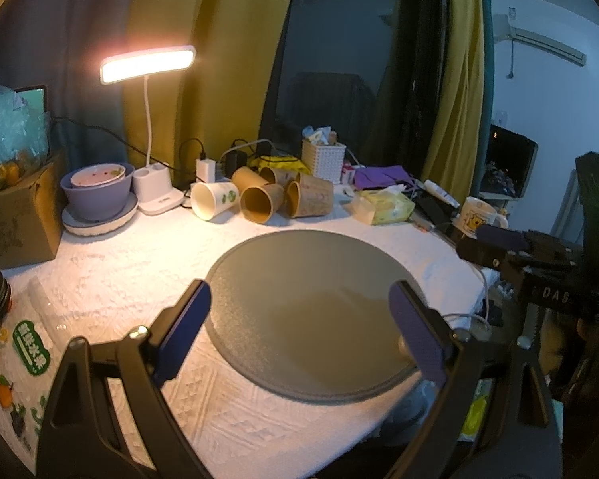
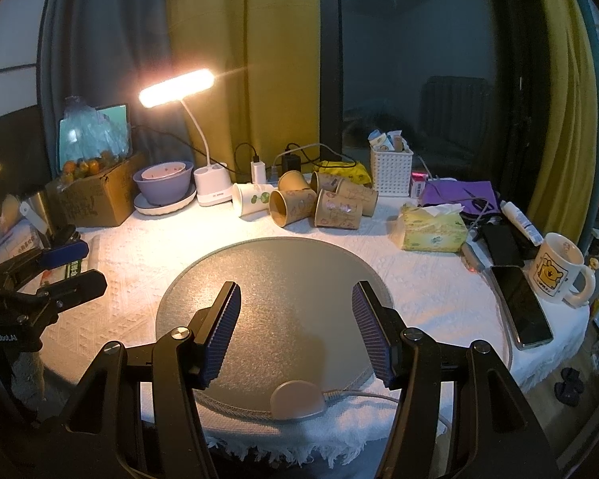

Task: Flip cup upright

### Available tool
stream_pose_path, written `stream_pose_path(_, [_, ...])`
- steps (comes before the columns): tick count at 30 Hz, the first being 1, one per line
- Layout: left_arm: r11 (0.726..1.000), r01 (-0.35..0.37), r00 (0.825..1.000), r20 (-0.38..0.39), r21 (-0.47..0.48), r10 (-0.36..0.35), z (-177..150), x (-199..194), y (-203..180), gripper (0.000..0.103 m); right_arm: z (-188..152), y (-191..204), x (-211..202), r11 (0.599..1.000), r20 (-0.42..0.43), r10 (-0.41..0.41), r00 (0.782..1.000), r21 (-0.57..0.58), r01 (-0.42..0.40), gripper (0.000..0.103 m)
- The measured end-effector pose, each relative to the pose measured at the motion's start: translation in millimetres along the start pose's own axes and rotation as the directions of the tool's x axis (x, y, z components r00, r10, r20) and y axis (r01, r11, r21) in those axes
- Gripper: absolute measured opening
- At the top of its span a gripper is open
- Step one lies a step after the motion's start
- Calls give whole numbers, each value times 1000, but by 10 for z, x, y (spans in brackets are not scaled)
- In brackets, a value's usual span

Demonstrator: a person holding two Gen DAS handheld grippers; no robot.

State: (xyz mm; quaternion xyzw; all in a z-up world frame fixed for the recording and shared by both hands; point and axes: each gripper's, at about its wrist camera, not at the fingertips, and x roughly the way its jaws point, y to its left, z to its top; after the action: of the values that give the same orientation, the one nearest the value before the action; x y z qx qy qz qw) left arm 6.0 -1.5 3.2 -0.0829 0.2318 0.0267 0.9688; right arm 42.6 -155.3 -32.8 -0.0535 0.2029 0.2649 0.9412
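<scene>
a: where are the cups?
b: a cluster of paper cups (image 2: 315, 201) lies on its sides at the far edge of the desk (image 2: 427, 291), around 12 o'clock from the round grey mat (image 2: 275, 279). the white cup (image 2: 251, 198) with green leaves is at the cluster's 9 o'clock end, mouth toward the camera; the brown ones lie just beside it, touching each other.
a: and the left hand-held gripper (image 1: 299, 319)?
b: spread wide over the mat with nothing between its blue pads (image 1: 183, 331).
a: the right hand-held gripper (image 2: 295, 327)?
b: also wide open, holding nothing, hovering over the mat's near half.
a: what else is there?
b: a lit desk lamp (image 2: 175, 88) at 11 o'clock, a purple bowl (image 2: 161, 187) beside its base, a tissue box (image 2: 433, 227) at 2 o'clock, and a bear mug (image 2: 559, 271) at 3 o'clock.
</scene>
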Motion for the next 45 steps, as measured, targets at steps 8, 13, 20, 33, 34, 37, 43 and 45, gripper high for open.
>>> stream_pose_path(8, [999,-20,1000,-1,34,20,109,188,83,92,93,20,249,1000,-34,14,999,-18,-14,61])
stream_pose_path(13, [995,-58,998,-34,76,60,207,436,242,92,175,-3,451,999,-42,38,998,-24,-40,61])
stream_pose_path(20, [985,-99,990,-88,138,112,460,934,534,92,375,-78,863,998,-76,56,996,-38,-59,61])
stream_pose_path(33, [958,-145,972,-146,247,185,959,2244,859,92,815,-474,1871,995,-119,93,989,-22,-96,61])
stream_pose_path(34, [954,-152,970,-148,258,195,995,2344,884,92,836,-497,1928,995,-121,99,988,-21,-102,61])
stream_pose_path(37, [942,-166,963,-157,292,219,1105,2649,972,92,898,-573,2150,992,-130,120,984,-12,-123,61])
stream_pose_path(43, [925,-171,950,-192,339,246,1212,3127,1175,92,1000,-672,2495,988,-148,152,977,-7,-155,61])
stream_pose_path(45, [921,-173,948,-194,349,252,1234,3234,1238,92,1029,-696,2566,986,-151,161,975,-4,-164,61])
